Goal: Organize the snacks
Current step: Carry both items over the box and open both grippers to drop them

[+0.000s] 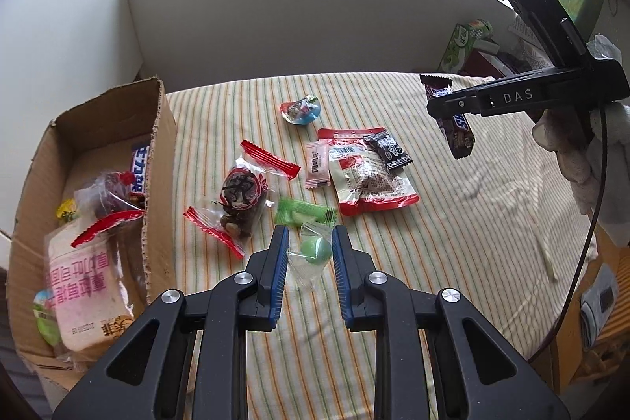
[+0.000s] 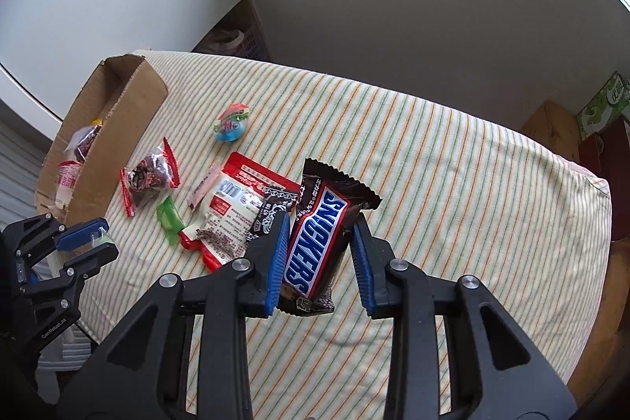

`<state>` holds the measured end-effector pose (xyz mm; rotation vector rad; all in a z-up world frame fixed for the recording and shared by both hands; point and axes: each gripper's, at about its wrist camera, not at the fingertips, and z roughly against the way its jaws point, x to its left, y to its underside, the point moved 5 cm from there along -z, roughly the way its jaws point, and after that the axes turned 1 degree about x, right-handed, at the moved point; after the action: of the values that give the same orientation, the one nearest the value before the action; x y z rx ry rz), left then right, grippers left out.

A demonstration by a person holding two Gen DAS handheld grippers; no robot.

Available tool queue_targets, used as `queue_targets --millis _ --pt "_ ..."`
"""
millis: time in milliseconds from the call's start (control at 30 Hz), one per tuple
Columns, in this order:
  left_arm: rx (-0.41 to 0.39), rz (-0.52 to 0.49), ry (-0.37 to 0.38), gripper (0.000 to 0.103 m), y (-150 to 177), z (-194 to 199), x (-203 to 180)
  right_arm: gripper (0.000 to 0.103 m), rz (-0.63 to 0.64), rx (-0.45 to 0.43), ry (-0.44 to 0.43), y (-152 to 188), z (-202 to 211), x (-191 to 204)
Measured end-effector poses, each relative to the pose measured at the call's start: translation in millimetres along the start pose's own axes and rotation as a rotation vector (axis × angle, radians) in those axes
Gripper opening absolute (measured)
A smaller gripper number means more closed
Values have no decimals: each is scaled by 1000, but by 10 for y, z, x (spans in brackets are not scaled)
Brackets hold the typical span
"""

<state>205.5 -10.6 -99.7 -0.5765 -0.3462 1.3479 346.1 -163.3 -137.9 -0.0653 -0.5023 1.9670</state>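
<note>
My left gripper (image 1: 310, 250) is open around a green round candy in clear wrap (image 1: 314, 251) that lies on the striped tablecloth (image 1: 453, 223). My right gripper (image 2: 319, 246) is shut on a Snickers bar (image 2: 315, 243) and holds it above the table; the bar also shows in the left wrist view (image 1: 453, 123). A cardboard box (image 1: 155, 160) at the left holds a bread pack (image 1: 82, 286), another Snickers (image 1: 139, 166) and other snacks. Loose snacks lie mid-table: a red-ended bag (image 1: 240, 199), a green packet (image 1: 305, 213), a pink packet (image 1: 317, 164), a red-and-white pouch (image 1: 366, 180).
A blue-and-red jelly cup (image 1: 301, 111) lies further back. A black packet (image 1: 388, 150) rests on the pouch. Green boxes (image 1: 464, 42) and clutter stand at the far right by the wall. The table edge drops off at the right.
</note>
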Motion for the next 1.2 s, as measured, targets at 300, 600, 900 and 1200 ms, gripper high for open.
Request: queue_targets --millis 300,600,900,1200 --pt "-52 49 -71 21 -14 356 510 32 83 -58 -64 -297 306 647" --pt "-78 117 -142 21 10 629 1119 32 181 -60 -111 -630 194 1524" --pt "-82 183 -159 21 54 706 1610 32 254 -29 -134 -937 -85 2225" --pt "-78 203 -157 21 25 627 1882 32 288 -1 -147 -1142 -384 2594"
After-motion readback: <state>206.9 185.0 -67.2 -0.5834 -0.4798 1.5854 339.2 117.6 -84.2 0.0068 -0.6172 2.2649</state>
